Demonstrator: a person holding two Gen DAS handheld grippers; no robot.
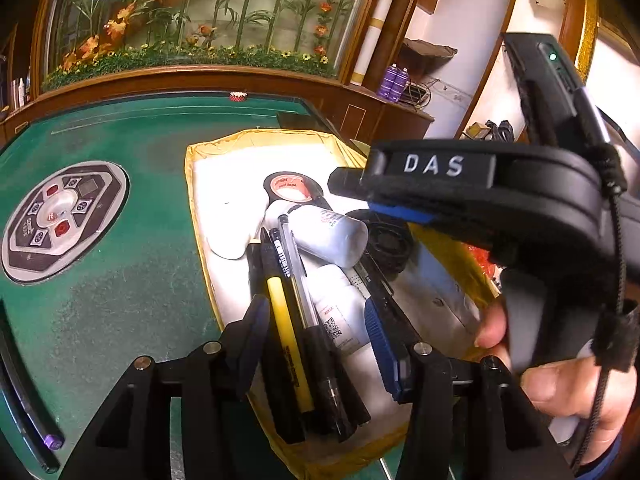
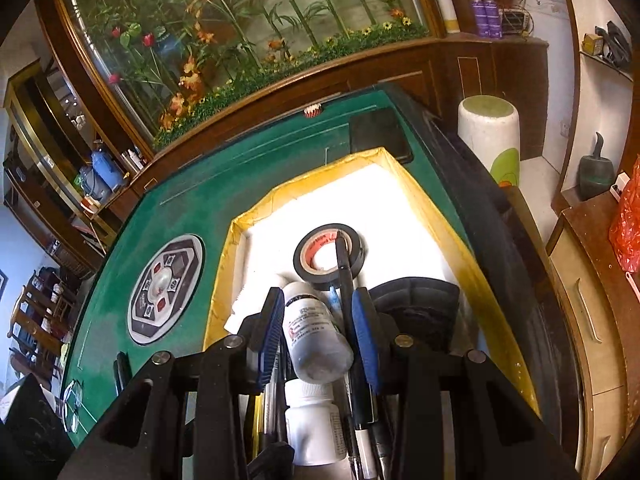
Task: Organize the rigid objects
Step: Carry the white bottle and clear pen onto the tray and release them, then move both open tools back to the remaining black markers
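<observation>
One green felt tabletop [image 2: 192, 200] carries a shallow yellow-rimmed tray [image 2: 236, 240] lined in white, and near its centre, at six o'clock from a black tape roll [image 2: 326, 256], lies a white bottle [image 2: 316, 332] among pens [image 1: 294, 304]. The right gripper [image 2: 318, 324] has its fingers [image 2: 366, 332] pinching that bottle across its smooth body; it looks light, stiff and likely slippery, so a mid-body hold seems best. The left gripper [image 1: 316, 344] has its fingers [image 1: 380, 344] spread over the pens, gripping nothing.
</observation>
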